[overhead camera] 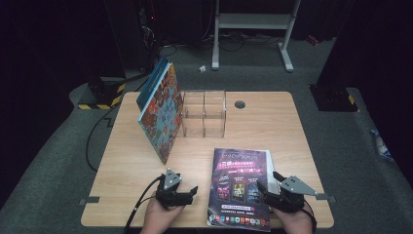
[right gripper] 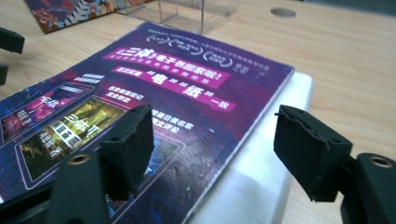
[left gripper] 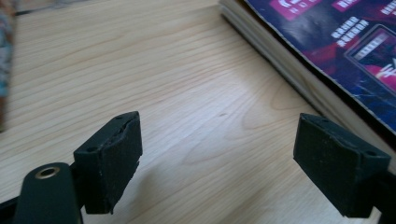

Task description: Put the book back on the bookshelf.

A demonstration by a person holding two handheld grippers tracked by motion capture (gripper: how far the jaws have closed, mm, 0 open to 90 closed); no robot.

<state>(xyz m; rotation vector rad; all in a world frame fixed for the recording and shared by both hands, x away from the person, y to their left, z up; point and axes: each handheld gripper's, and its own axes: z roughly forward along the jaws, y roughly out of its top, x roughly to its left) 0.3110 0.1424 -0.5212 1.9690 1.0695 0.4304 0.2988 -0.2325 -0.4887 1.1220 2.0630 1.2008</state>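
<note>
The purple glossy paperback book is being left flat on the light wooden counter, lower middle of the high view. The left tool is being held wide open just left of it, nothing gripped. The right tool is being kept open over the book's right edge, pads not pressing.

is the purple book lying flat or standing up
Lying flat: the purple-covered paperback book rests cover-up on the light wooden table.

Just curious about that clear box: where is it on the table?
In the high view the clear box stands at the table's far middle, just right of the leaning books and beyond the purple book.
</note>
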